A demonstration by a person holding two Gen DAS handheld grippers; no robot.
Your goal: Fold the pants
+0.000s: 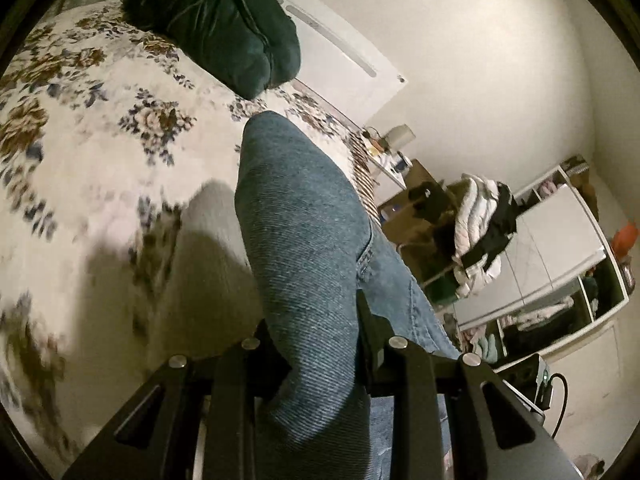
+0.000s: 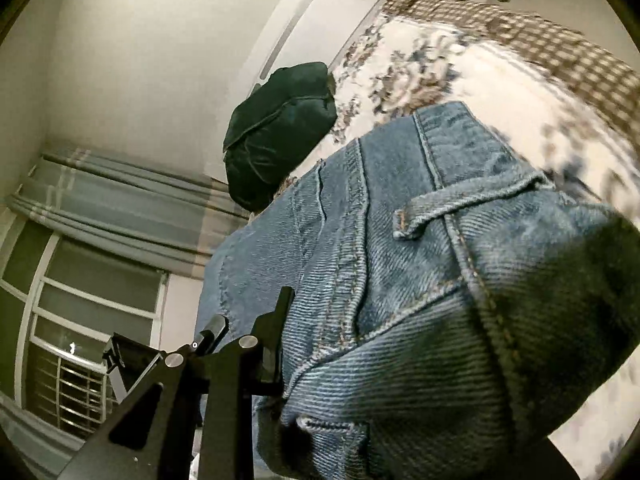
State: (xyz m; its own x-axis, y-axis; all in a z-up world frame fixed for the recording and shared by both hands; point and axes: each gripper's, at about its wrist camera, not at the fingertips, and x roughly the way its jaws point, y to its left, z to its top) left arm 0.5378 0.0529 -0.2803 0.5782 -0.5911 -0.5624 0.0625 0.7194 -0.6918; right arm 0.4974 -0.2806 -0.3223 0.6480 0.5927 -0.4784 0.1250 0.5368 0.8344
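Blue denim pants point(image 1: 304, 248) are lifted above a bed with a floral cover point(image 1: 100, 128). My left gripper point(image 1: 316, 320) is shut on a thick fold of the pants, which bulges forward between the fingers. In the right wrist view the pants point(image 2: 420, 260) fill the frame, with waistband, belt loop and seams showing. My right gripper point(image 2: 360, 320) is shut on the pants near the waistband; only its left finger point(image 2: 276, 328) shows, the other is hidden by denim.
A dark green bundle point(image 1: 224, 20) lies at the head of the bed, also in the right wrist view point(image 2: 276, 136). A shelf with piled clothes point(image 1: 484, 232) and a white wardrobe point(image 1: 560, 240) stand beside the bed. Curtain and window point(image 2: 100, 240) are on the other side.
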